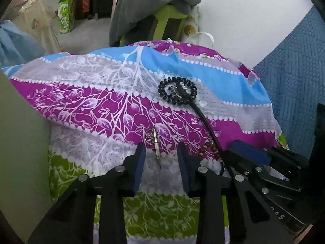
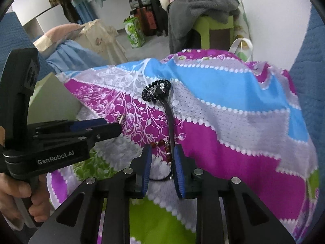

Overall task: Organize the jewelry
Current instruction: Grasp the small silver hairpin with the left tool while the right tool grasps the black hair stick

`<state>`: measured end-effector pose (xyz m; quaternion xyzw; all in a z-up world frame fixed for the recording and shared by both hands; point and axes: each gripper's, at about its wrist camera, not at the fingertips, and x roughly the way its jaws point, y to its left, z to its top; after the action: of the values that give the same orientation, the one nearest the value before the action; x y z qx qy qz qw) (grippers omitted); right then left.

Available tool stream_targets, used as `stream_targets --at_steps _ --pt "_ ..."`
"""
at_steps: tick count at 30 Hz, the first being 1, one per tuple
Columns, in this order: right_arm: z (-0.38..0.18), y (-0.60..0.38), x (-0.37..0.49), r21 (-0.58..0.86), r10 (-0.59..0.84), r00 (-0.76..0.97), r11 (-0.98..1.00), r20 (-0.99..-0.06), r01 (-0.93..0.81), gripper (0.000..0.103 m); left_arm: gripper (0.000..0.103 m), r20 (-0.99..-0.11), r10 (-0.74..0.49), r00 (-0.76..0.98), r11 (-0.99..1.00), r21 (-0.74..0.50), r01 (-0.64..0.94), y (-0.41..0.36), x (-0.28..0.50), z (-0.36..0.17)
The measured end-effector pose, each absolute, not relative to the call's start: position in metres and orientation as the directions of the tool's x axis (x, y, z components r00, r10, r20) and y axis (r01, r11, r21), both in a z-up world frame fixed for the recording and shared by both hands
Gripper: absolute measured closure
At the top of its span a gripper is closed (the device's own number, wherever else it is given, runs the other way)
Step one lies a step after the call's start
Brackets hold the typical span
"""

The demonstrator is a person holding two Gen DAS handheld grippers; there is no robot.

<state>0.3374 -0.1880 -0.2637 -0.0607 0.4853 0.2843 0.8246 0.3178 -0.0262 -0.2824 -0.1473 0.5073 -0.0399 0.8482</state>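
Two tools (image 1: 161, 152) (image 2: 162, 158) open, cloth (image 1: 203, 122) beneath

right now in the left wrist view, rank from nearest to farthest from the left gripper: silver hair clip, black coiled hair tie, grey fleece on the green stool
1. The silver hair clip with a flower charm lies on the floral cloth between the left gripper fingers.
2. The black coiled hair tie sits ahead, slightly right.
3. The grey fleece drapes the green stool, far behind.
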Motion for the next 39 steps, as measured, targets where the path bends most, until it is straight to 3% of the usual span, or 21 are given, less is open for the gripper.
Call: stream_targets --at_steps 9,12,15,17,18,39 --pt "-0.276 -0.175 0.355 0.150 0.401 0.361 0.817 -0.842 -0.557 0.082 0.076 -0.846 -0.195 0.497 0.973 -0.230 -0.009 -0.036 0.331 -0.287" --pt "-0.281 -0.170 0.356 0.102 0.367 0.373 0.816 -0.852 -0.569 0.082 0.093 -0.848 -0.191 0.495 0.976 -0.218 0.003 -0.039 0.334 -0.290" --pt "-0.284 -0.168 0.355 0.064 0.343 0.394 0.817 -0.853 -0.574 0.085 0.098 -0.848 -0.180 0.498 0.978 -0.208 -0.002 -0.039 0.334 -0.292" --pt "-0.284 -0.167 0.354 0.041 0.323 0.406 0.822 -0.855 -0.568 0.096 0.098 -0.847 -0.188 0.497 0.975 -0.223 -0.012 -0.037 0.335 -0.293" --pt "-0.284 -0.168 0.355 0.045 0.319 0.401 0.826 -0.859 -0.561 0.097 0.099 -0.847 -0.198 0.494 0.971 -0.237 -0.016 -0.036 0.335 -0.293" --pt "-0.264 -0.192 0.304 0.119 0.260 0.302 0.903 -0.917 -0.414 0.097 0.099 -0.833 -0.260 0.488 0.930 -0.352 -0.104 -0.016 0.266 -0.261"
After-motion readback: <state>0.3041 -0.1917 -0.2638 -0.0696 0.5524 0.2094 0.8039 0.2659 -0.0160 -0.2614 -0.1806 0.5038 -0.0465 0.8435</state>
